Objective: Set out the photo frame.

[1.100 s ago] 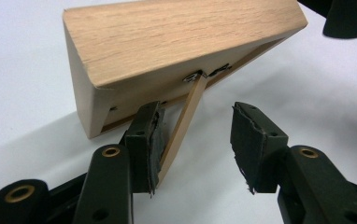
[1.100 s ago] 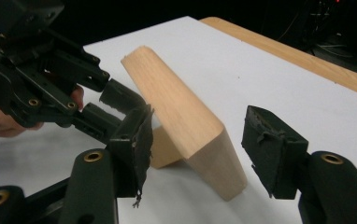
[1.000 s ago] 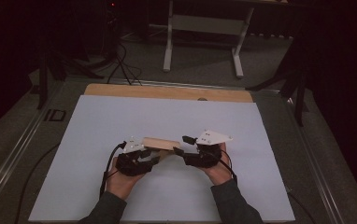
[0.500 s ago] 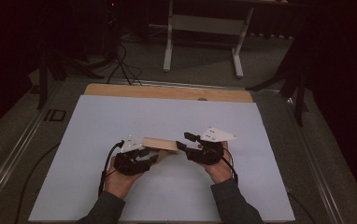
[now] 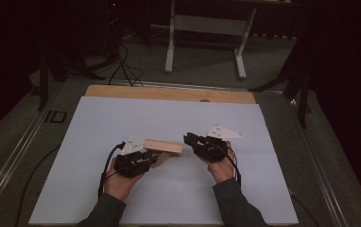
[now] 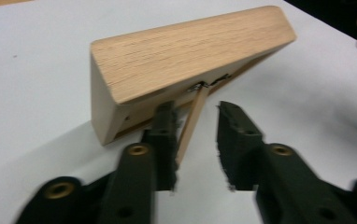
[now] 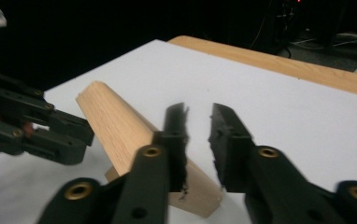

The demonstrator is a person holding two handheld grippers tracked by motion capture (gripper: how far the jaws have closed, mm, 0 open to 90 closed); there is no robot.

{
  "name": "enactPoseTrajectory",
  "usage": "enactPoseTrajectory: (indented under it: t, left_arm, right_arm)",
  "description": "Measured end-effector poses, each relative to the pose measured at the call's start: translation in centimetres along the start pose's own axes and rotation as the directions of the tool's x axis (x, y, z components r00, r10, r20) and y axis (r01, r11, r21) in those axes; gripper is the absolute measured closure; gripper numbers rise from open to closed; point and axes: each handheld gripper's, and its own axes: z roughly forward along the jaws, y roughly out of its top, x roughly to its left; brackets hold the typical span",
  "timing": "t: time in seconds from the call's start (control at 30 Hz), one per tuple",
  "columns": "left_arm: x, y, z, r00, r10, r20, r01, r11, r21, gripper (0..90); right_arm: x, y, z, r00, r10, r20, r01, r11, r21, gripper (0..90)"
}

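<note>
Your wooden block (image 5: 163,146) lies near the middle of the white sheet (image 5: 122,118) that covers the table, whose bare wood edge (image 5: 169,93) shows beyond the sheet. Past the block, a pale stand (image 5: 206,28) and cables (image 5: 122,61) sit on the dark floor. Your left gripper (image 5: 146,158), at the block's near left end, has just been closing, its jaws apart around a thin wooden strut (image 6: 191,122) under the block. Your right gripper (image 5: 190,140), just off the block's right end, has been closing too, gripping nothing.
</note>
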Motion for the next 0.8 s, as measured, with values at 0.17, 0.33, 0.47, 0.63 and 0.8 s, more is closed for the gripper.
enactPoseTrajectory:
  t: [0.17, 0.33, 0.47, 0.63, 0.8]
  left_arm:
    - [0.0, 0.0, 0.3, 0.9994, 0.02, -0.028, -0.019, 0.9996, 0.022, 80.6]
    - [0.3, -0.1, 0.6, 0.9987, 0.02, -0.048, -0.018, 0.9993, 0.032, 88.5]
    - [0.8, -0.2, 0.9, 0.9979, -0.002, -0.064, 0.003, 0.9997, 0.026, 89.5]
    - [1.1, -0.2, 1.4, 0.9973, -0.01, -0.072, 0.012, 0.9994, 0.031, 89.6]
    - [1.1, -0.2, 1.7, 0.9966, -0.016, -0.08, 0.018, 0.9994, 0.03, 89.6]
  right_arm:
    - [0.1, -0.4, 0.8, 1.0, -0.004, 0.004, 0.004, 1.0, 0.023, 86.4]
    - [0.0, -0.5, 1.2, 1.0, 0.001, -0.002, -0.001, 1.0, 0.03, 87.5]
    - [-0.1, -0.7, 1.6, 0.9999, 0.011, -0.006, -0.011, 0.999, 0.038, 87.4]
    - [0.0, -0.8, 2.0, 0.9998, 0.006, -0.019, -0.005, 0.999, 0.049, 87.9]
    - [-0.1, -0.9, 1.9, 0.9997, 0.009, -0.022, -0.008, 0.999, 0.052, 87.9]
